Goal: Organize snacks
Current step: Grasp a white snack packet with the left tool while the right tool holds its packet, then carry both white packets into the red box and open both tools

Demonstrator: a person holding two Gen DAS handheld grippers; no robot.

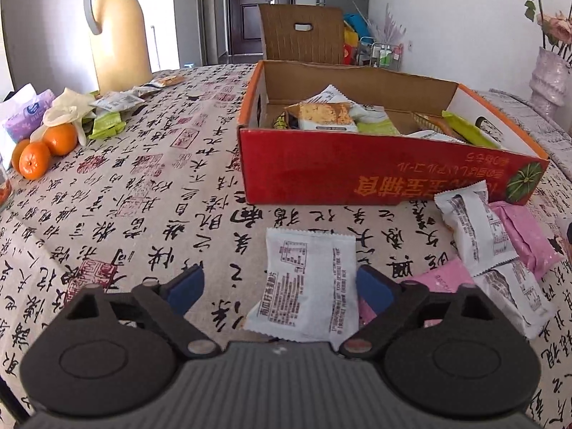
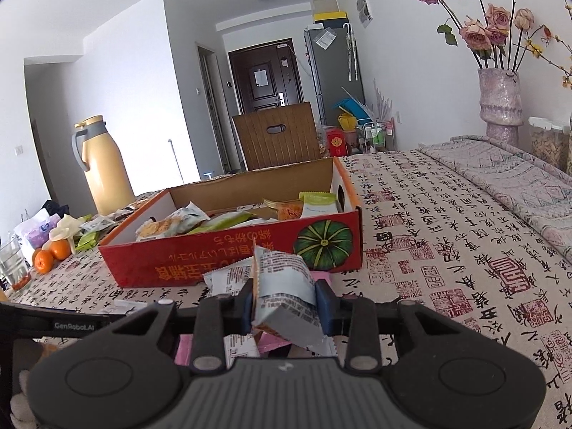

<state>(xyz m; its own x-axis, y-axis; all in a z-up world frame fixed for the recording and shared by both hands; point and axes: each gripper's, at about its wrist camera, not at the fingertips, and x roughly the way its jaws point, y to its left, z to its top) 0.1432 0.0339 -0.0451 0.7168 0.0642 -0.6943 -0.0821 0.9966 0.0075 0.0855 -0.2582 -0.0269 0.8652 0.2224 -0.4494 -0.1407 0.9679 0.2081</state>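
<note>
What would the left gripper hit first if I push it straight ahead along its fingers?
Probably the white snack packet lying on the tablecloth: it sits between the open left gripper fingers, nearer the right one. The red box stands farther back.

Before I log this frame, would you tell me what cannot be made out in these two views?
- Left wrist view: the red box hides its floor behind its front wall and the packets inside.
- Left wrist view: the pink packet lies partly under white packets and the left tongs.
- Right wrist view: the held white packet is crumpled in the right tongs; its print is too small to read.
</note>
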